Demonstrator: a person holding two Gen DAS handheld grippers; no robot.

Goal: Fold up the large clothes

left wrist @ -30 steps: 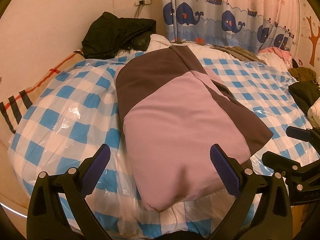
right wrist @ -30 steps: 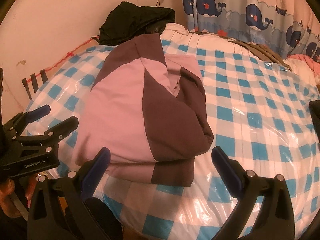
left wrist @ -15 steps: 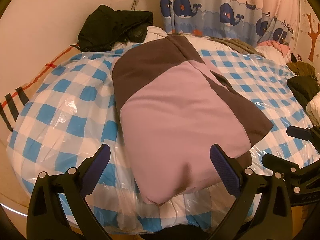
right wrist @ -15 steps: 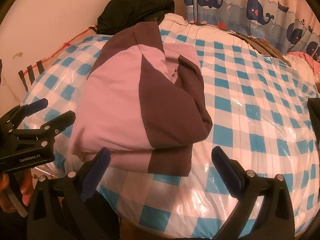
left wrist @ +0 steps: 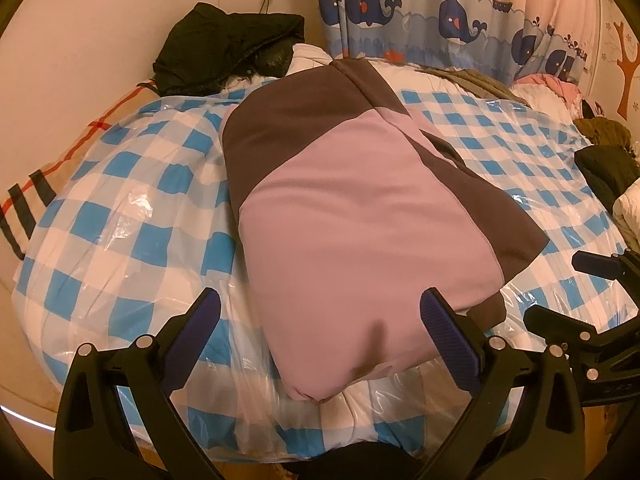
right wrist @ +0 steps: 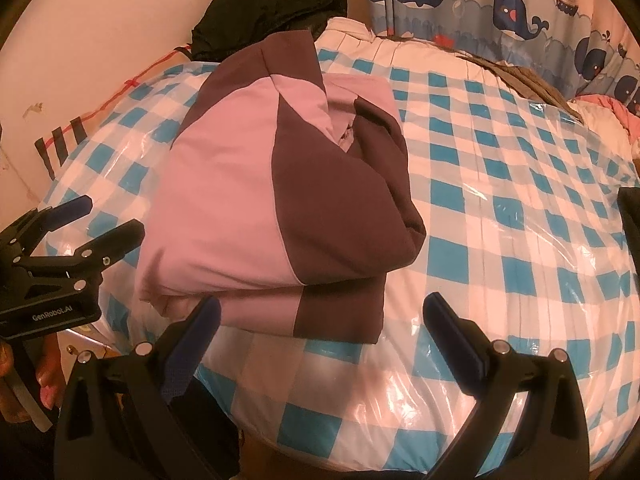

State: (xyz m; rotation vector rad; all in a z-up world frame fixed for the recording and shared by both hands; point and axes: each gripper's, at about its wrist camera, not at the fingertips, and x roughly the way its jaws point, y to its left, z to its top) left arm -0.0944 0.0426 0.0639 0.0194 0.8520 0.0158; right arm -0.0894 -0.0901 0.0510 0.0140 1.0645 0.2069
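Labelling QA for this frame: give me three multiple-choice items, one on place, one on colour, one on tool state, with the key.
1. Where does the folded garment lie?
A. On the plastic-wrapped checked bedding
B. On the floor
C. Hung on the whale curtain

2. What colours is the garment?
A. Green and white
B. Pink and dark brown
C. All black

3. What state are the left tool and the right tool in?
A. Both shut on the garment
B. Left shut, right open
C. Both open, holding nothing

Key: 1 A, the garment rests on the blue-and-white checks; 2 B, pink panels adjoin dark brown ones; 3 C, each tool's fingers stand wide apart with nothing between them.
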